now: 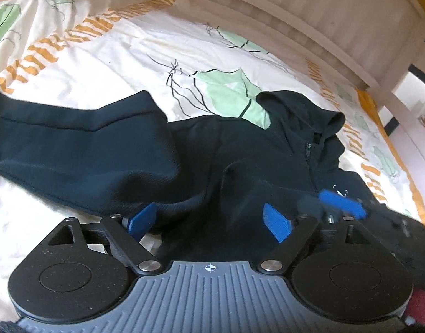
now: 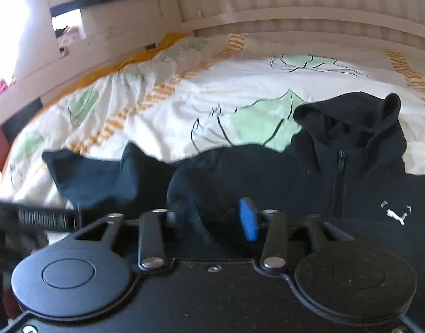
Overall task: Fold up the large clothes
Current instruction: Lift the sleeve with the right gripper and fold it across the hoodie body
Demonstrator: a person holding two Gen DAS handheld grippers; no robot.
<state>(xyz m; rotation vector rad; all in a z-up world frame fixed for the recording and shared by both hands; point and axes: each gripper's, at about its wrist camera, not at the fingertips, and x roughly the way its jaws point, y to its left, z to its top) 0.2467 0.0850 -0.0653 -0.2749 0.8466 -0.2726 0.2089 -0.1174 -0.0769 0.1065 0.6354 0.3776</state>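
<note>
1. Hoodie [image 1: 240, 152] fabric, black, lies between the blue pads [image 1: 276, 222] of my left gripper [image 1: 209, 219]; the jaws stand wide and released, with neither pad pressing on the cloth.
2. My right gripper [image 2: 212, 216] hangs over the hoodie's [image 2: 267, 172] chest. Its jaws are partly apart; a fold of black cloth rises between them, and I cannot tell whether the pads pinch it, since the left pad is lost in blur.
3. In the left wrist view I see my right gripper [image 1: 342, 202] as a blurred blue shape just beside my left one, near the zip [image 1: 309, 155].
4. One sleeve [image 1: 73, 144] stretches out to the left across the bed.
5. The hood [image 2: 348, 122] lies open at the far end, the zip [image 2: 340, 177] runs down from it, and a small white logo [image 2: 396, 213] sits on the chest.
6. The garment is spread front-up on a white duvet [image 1: 115, 55] printed with green leaves and orange stripes.
7. Beyond it stands a pale wooden bed frame [image 1: 295, 8].
</note>
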